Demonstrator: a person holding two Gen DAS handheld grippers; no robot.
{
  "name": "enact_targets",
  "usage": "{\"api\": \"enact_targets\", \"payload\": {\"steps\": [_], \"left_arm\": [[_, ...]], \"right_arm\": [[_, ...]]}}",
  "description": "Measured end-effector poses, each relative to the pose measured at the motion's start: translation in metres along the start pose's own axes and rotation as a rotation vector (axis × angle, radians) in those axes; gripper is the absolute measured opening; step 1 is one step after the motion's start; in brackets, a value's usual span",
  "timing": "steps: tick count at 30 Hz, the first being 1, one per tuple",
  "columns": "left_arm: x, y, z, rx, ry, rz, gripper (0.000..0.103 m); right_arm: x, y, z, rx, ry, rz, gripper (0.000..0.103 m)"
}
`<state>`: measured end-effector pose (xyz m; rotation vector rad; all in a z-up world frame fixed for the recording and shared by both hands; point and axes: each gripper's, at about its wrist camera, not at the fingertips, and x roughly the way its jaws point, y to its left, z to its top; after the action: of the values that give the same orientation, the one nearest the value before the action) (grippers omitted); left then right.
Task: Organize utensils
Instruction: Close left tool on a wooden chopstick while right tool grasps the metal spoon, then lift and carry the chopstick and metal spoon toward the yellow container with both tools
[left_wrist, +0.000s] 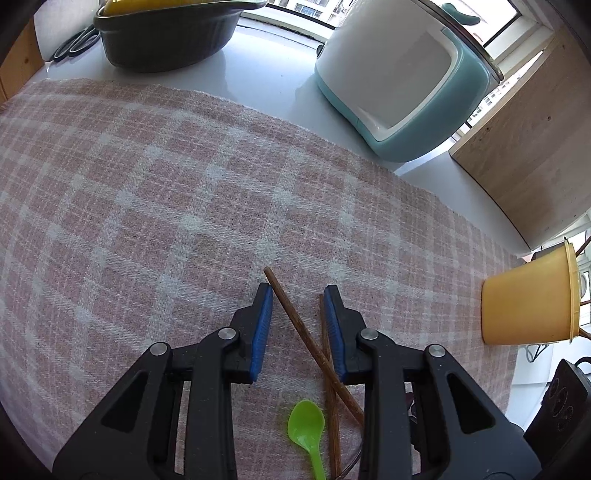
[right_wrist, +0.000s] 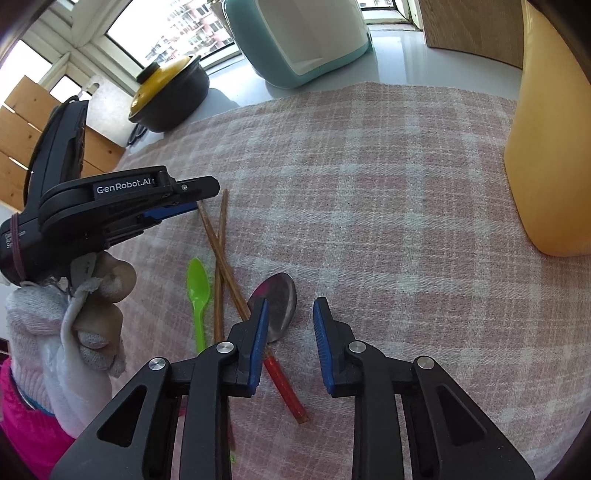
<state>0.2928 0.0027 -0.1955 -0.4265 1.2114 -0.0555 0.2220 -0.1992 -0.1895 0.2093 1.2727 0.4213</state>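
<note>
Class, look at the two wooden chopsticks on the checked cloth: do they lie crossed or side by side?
Crossed. In the right wrist view the chopsticks lie flat on the cloth and overlap in an X beside the green spoon.

Crossed brown chopsticks (right_wrist: 218, 240), green spoon (right_wrist: 198, 291) and metal spoon (right_wrist: 280, 306) (red-handled) lie together.

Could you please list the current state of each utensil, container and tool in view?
Left tool: open, straddling the chopsticks, pads not pressing.
Right tool: open, holding nothing.
Chopsticks: lying crossed on the cloth.
Green spoon: lying flat beside the chopsticks.
Metal spoon: lying flat, bowl partly under the right tool's finger.
Yellow cup: upright on the cloth.
Black pot: yellow lid on.
</note>
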Motion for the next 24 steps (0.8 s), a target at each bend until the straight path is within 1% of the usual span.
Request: {"api": "enact_targets", "payload": {"steps": [1,2,3,4,5,9,12,16,21,24], "left_arm": [[0.0,0.0,0.0,0.006,-0.001,0.002,0.017],[0.0,0.0,-0.001,0.01,-0.003,0.003,0.016],[-0.001,0.0,-0.001,0.014,-0.007,0.002,0.016],[-0.001,0.0,-0.001,0.015,-0.009,0.004,0.012],[-0.001,0.001,-0.001,0.015,-0.012,0.002,0.011],[-0.005,0.004,-0.001,0.014,-0.023,-0.005,0.009],[-0.01,0.005,-0.001,0.018,-0.031,-0.019,0.006],[-0.023,0.003,-0.002,0.041,-0.049,-0.033,0.003],[-0.035,-0.003,-0.011,0.102,-0.063,-0.031,0.003],[-0.037,-0.001,-0.014,0.101,-0.059,-0.036,0.003]], "right_arm": [[0.001,0.001,0.0,-0.001,0.002,0.0,0.021],[0.003,0.001,0.0,-0.001,0.005,-0.002,0.017],[0.004,0.001,0.0,-0.003,0.005,-0.006,0.016],[0.005,0.002,0.0,-0.005,0.003,-0.012,0.016],[0.006,0.003,0.0,-0.007,0.0,-0.018,0.015],[0.008,0.007,-0.001,-0.02,-0.002,-0.023,0.006],[0.007,0.012,-0.001,-0.03,-0.009,-0.027,0.002],[-0.001,0.014,-0.001,-0.029,-0.035,-0.022,0.0],[-0.013,0.015,-0.001,-0.037,-0.068,-0.026,0.0],[-0.012,0.005,-0.001,-0.004,-0.069,-0.022,0.0]]}}
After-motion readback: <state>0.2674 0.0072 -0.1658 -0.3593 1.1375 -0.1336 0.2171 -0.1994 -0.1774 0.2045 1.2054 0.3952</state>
